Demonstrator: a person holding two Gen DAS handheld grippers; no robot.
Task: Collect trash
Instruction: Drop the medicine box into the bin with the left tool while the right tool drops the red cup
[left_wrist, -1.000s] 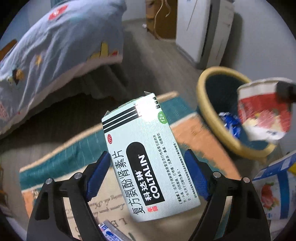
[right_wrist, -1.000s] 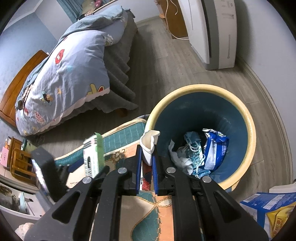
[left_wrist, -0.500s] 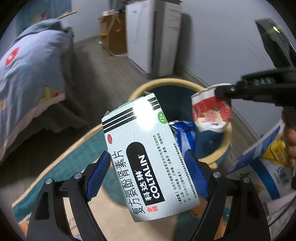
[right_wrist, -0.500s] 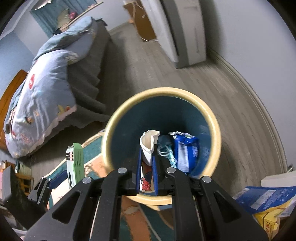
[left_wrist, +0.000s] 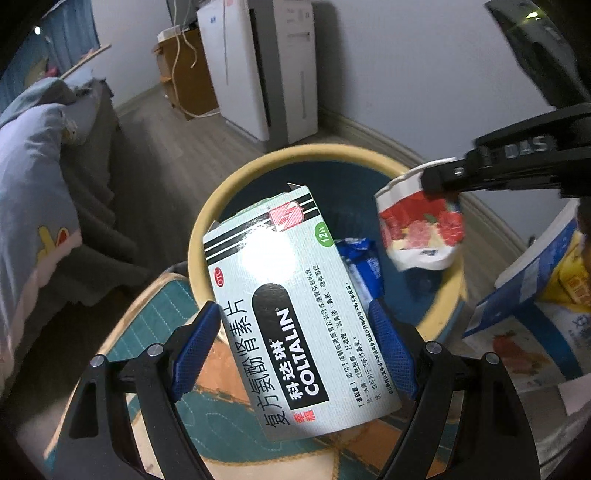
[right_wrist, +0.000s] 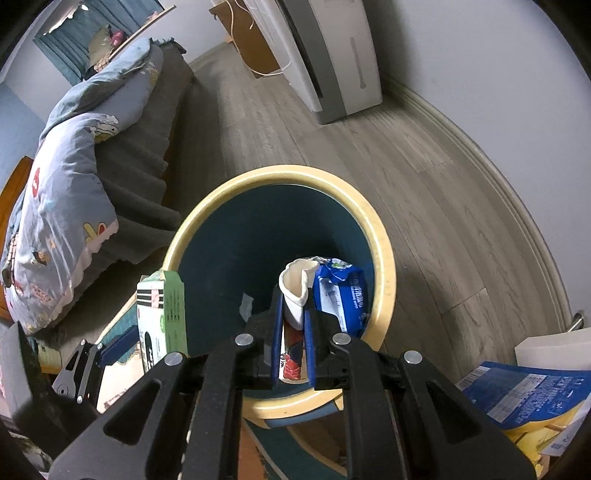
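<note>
Carrying two pieces of trash to the bin is the step in hand: the left gripper (left_wrist: 295, 343) has its blue pads spread wide yet clamped on the two long edges of the medicine box (left_wrist: 288, 314), and the right gripper (right_wrist: 293, 325) has its fingers almost together, pinching a crushed paper cup (right_wrist: 297, 291). The cup hangs over the open mouth of the trash bin (right_wrist: 384, 254), inside the yellow rim on its near side. The box, seen from the right wrist view, sits just outside the rim at the bin's left edge, above the rug (left_wrist: 155, 317).

Judging from this, the cup is ready to drop; the next move calls for parting the right fingers, then bringing the box further over the rim before the left pads let go.

The bin's mouth is broad and only a blue wrapper (right_wrist: 340, 291) and some scraps lie at the bottom, so there is room. The two grippers are near each other, and packaging (right_wrist: 524, 395) crowds the floor at the bin's right edge, while the wooden floor (right_wrist: 424, 155) beyond is free
</note>
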